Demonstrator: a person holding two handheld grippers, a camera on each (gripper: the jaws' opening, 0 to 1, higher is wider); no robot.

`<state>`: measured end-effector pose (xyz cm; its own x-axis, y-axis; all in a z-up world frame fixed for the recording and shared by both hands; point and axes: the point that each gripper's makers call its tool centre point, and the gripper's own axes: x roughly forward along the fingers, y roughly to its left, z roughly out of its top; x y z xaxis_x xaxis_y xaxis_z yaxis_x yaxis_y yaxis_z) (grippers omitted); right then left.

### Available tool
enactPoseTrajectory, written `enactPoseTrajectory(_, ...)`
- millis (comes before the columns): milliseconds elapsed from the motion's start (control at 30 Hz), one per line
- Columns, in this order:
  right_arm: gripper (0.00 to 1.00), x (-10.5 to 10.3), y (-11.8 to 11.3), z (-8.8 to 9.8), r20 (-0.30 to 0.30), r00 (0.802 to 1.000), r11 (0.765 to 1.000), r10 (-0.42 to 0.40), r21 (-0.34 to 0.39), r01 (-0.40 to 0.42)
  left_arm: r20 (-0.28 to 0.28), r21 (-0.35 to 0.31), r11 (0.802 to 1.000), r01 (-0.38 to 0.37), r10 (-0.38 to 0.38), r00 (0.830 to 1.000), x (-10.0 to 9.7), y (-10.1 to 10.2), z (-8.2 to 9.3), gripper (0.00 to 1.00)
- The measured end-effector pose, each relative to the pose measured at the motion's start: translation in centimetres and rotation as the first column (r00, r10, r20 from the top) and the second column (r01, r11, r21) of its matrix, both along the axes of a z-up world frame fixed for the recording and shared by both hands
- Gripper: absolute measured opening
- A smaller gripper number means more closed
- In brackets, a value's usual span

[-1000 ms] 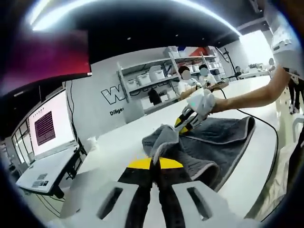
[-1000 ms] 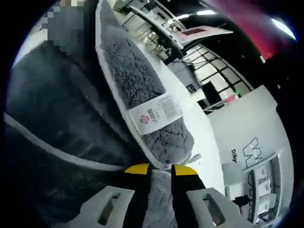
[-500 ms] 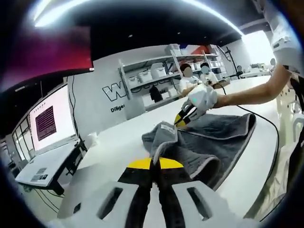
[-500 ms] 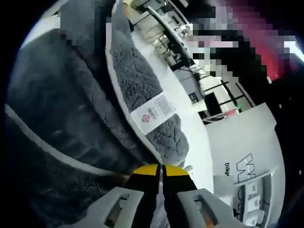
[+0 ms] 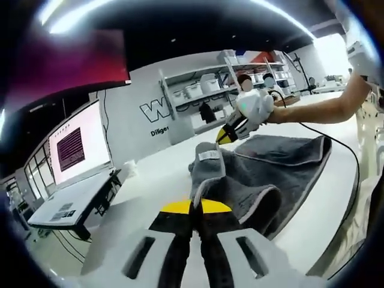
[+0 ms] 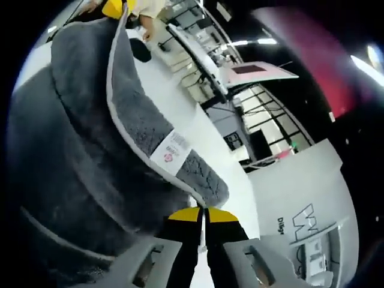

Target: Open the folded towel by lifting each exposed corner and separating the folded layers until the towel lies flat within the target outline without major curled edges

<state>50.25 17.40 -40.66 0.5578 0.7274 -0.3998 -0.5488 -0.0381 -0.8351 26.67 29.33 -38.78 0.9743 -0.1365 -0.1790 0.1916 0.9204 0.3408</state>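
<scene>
My left hand-held gripper [image 5: 194, 207] has two black jaws capped with yellow tips, rising from a pale grey body with a slanted slot cut in each side. My right hand-held gripper [image 6: 204, 213] is built the same: black jaws, yellow tips, grey slotted base. Seen from the left gripper view, it [image 5: 225, 134] has a rounded white housing, and a thin black cable [image 5: 342, 153] trails from it. My forearm [image 5: 318, 111] is bare, with no sleeve showing.

The towel [image 5: 264, 174] lies on the tabletop [image 5: 144, 180], ahead of the left claw [image 5: 192, 210]. The right claw [image 5: 225, 135] sits at its far corner, beside the label [image 5: 208, 155]. Shelves [image 5: 204, 90] stand behind; a screen [image 5: 75, 150] stands left.
</scene>
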Motion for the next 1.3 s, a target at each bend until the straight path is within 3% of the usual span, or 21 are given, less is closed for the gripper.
enactPoseTrajectory(467,0.00,-0.5,6.0,2.3,0.022,0.998,0.996,0.056,0.062,-0.057,-0.039,0.135,0.979,-0.150,0.156,0.987,-0.8,4.4,-1.2,0.02)
enactPoseTrajectory(633,0.00,-0.7,7.2,2.7,0.018,0.998,0.994,0.061,0.085,-0.062,-0.058,0.209,0.957,-0.200,0.216,0.975,-1.1,5.9,-1.8,0.02)
enactPoseTrajectory(1300,0.00,-1.1,12.1,0.7,-0.055,0.995,0.990,0.089,0.113,-0.083,-0.126,0.238,0.926,-0.292,0.328,0.936,-2.2,10.2,-4.6,0.02)
